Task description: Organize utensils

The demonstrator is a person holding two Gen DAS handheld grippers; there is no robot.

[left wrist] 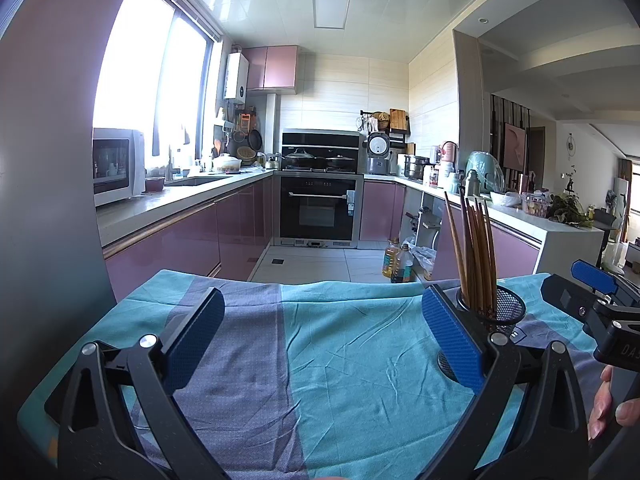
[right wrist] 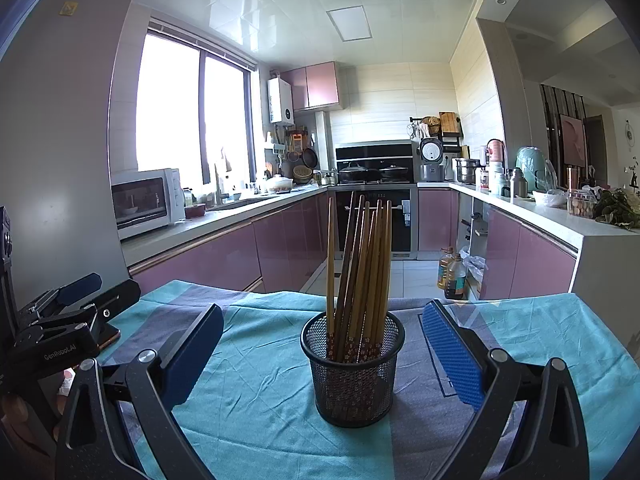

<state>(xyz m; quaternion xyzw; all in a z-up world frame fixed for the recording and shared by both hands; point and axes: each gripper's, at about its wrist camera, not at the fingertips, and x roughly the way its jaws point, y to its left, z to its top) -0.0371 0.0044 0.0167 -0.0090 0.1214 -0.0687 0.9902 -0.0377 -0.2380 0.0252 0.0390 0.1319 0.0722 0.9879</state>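
Observation:
A black mesh holder (right wrist: 352,376) stands upright on the teal and grey striped cloth (right wrist: 256,392), with several brown chopsticks (right wrist: 360,264) leaning inside it. My right gripper (right wrist: 322,332) is open; the holder sits centred between its blue pads, with a gap on each side. In the left wrist view the holder (left wrist: 506,312) and chopsticks (left wrist: 476,256) show just behind the right finger. My left gripper (left wrist: 324,336) is open over bare cloth (left wrist: 360,360), to the left of the holder, nothing between its fingers. Each gripper appears at the edge of the other's view: the right gripper (left wrist: 580,286), the left gripper (right wrist: 96,292).
A hand (left wrist: 608,404) holds the right gripper's handle. Beyond the table's far edge lies the kitchen floor with oil bottles (left wrist: 398,262). Purple cabinets, a microwave (right wrist: 146,200) and an oven (left wrist: 318,208) stand further back. A grey wall (left wrist: 48,200) rises close on the left.

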